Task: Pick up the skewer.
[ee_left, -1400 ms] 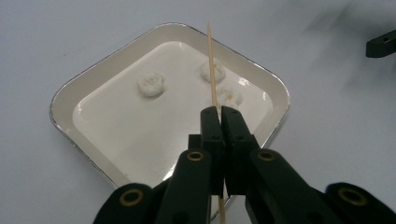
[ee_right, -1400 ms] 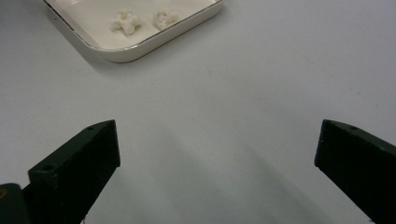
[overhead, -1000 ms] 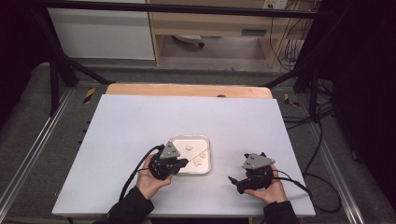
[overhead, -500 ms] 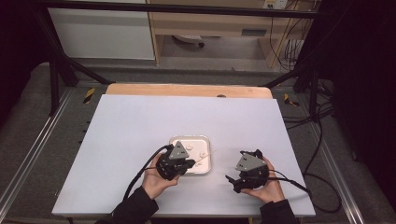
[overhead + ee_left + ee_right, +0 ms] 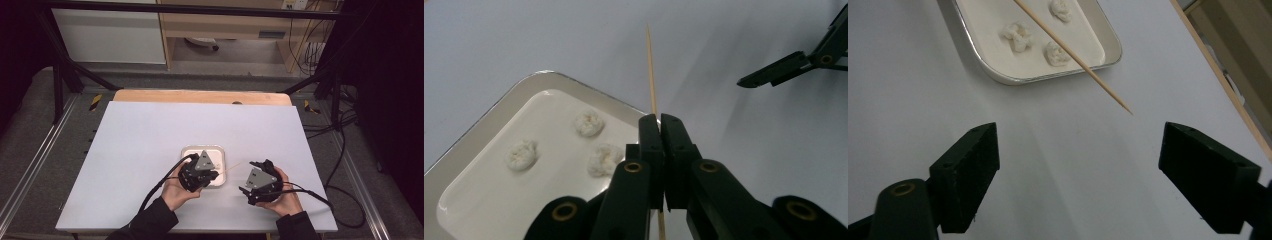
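Left gripper (image 5: 659, 131) clamps the skewer (image 5: 651, 75), seemingly above the tray (image 5: 499, 107); right gripper (image 5: 1079, 172), closing, holds nothing.

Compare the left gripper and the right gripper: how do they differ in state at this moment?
The left gripper has its fingers shut on a wooden skewer; the right gripper stands open with nothing between its fingers. The left gripper is at the white tray; the right gripper is over bare table. Both have black fingers.

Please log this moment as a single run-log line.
left hand-held gripper: shut on skewer | right hand-held gripper: open, just been closing, nothing between | tray: three white pieces
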Available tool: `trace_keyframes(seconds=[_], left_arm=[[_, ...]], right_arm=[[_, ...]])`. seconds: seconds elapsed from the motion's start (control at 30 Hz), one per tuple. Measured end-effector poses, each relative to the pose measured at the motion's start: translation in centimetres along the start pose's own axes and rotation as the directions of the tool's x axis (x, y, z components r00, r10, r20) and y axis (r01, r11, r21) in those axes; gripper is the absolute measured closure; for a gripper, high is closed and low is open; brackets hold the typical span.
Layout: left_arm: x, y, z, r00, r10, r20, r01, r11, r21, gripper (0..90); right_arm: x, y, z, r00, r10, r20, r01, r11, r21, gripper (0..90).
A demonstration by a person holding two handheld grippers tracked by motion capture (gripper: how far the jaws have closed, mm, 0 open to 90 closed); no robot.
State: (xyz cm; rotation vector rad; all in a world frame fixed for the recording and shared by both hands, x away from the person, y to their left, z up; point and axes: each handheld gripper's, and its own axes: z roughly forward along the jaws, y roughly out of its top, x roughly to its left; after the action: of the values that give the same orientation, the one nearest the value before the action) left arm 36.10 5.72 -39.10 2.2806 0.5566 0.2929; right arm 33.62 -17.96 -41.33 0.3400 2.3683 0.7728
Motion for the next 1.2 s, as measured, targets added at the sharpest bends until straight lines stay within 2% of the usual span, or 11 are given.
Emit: trace_keyframes(seconds=[0.43,0.77,0.83,0.87,0.9,0.93,1.03,1.07,1.1,1.17,1.2], left_arm=[[-1.2,1.1,1.5,0.9989,0.039,0.027,-0.040,0.9988,0.029,88.6],[-1.6,1.7,2.4,0.9974,0.057,0.044,-0.059,0.9971,0.047,88.6],[-1.7,1.8,2.5,0.9967,0.064,0.049,-0.067,0.9963,0.054,88.6],[-1.8,1.9,2.5,0.9964,0.067,0.051,-0.070,0.9960,0.055,88.6],[-1.9,2.0,2.6,0.9962,0.070,0.052,-0.073,0.9959,0.054,88.6],[-2.0,2.1,2.6,0.9960,0.070,0.055,-0.073,0.9959,0.053,88.6],[-2.3,2.3,2.7,0.9944,0.081,0.068,-0.085,0.9945,0.061,88.6],[-2.4,2.3,2.8,0.9940,0.084,0.070,-0.089,0.9941,0.062,88.6],[-2.5,2.3,2.8,0.9935,0.087,0.074,-0.091,0.9938,0.063,88.6],[-2.6,2.4,2.9,0.9928,0.091,0.077,-0.096,0.9934,0.063,88.6],[-2.7,2.4,2.9,0.9925,0.092,0.079,-0.098,0.9932,0.063,88.6]], right_arm=[[0.2,-0.2,0.5,0.9917,-0.129,0.004,0.129,0.991,-0.020,31.7],[0.3,-0.1,1.0,0.9661,-0.258,0.002,0.258,0.966,-0.010,47.5],[0.5,-0.1,1.1,0.9664,-0.257,-0.004,0.257,0.966,-0.012,50.2],[0.3,-0.1,1.2,0.9527,-0.304,0.008,0.304,0.953,-0.008,51.6],[0.4,-0.1,1.2,0.9534,-0.302,0.004,0.302,0.953,-0.004,53.1],[0.4,-0.1,1.3,0.9449,-0.327,-0.003,0.327,0.945,0.000,54.9],[0.6,-0.2,1.3,0.9357,-0.353,-0.009,0.353,0.936,0.004,58.8],[0.7,-0.2,1.3,0.9258,-0.378,-0.010,0.378,0.926,0.004,61.9],[0.7,-0.2,1.3,0.9258,-0.378,-0.010,0.378,0.926,0.004,61.9],[0.7,-0.2,1.3,0.9125,-0.409,-0.011,0.409,0.913,0.006,66.4],[0.7,-0.2,1.3,0.9125,-0.409,-0.011,0.409,0.913,0.006,66.4]])
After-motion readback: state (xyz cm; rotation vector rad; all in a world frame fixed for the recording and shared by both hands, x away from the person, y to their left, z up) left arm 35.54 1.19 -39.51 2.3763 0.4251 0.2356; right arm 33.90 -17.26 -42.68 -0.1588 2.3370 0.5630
